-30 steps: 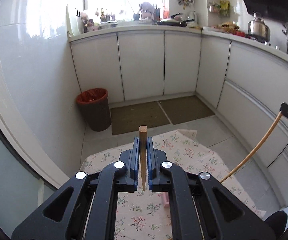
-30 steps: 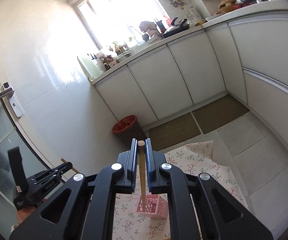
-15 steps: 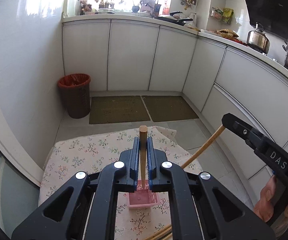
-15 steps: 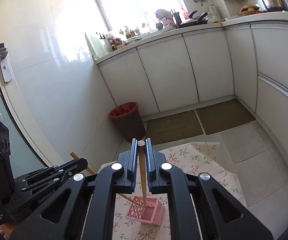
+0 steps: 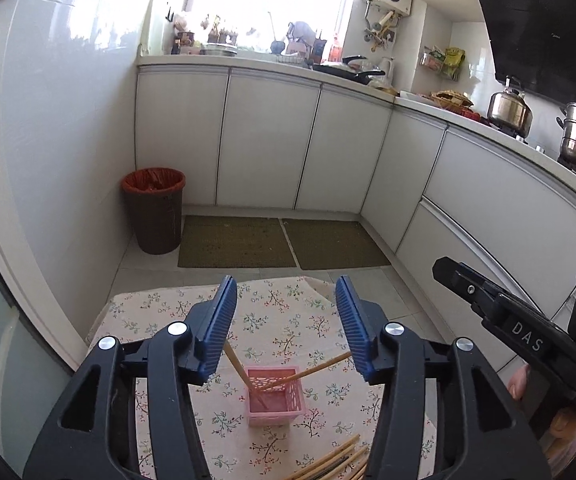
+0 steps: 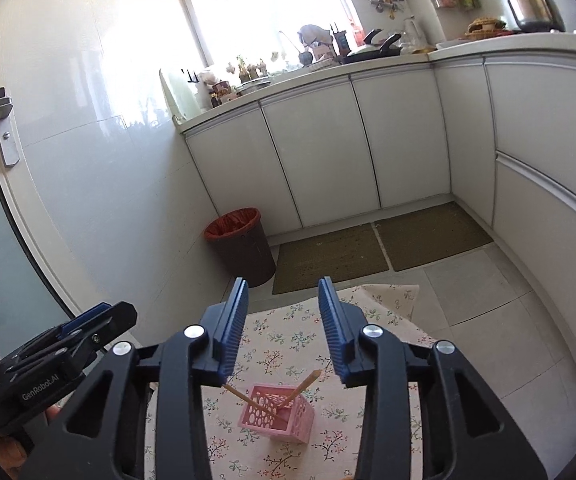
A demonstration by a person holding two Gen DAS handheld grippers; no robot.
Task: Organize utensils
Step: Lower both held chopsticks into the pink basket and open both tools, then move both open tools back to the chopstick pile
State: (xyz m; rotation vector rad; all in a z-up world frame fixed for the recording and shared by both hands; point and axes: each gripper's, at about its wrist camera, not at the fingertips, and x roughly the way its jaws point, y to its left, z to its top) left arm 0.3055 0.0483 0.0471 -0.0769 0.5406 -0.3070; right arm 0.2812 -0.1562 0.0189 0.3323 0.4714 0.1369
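Both my tongs (image 5: 284, 324) (image 6: 283, 326) are opening, nothing between them; the leaning chopsticks (image 5: 244, 372) could tip the light basket (image 5: 274, 398).

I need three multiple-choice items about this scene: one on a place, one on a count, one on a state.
1. Where is the pink basket?
A. on the floral cloth
B. on the counter
C. in the bin

2. How many chopsticks stand in it?
A. none
B. two
C. five

3. What does the left claw hold?
A. a spoon
B. a chopstick
C. nothing

Answers:
1 A, the cloth lies under the basket.
2 B, two sticks lean crossed inside.
3 C, its opening jaws have nothing between them.
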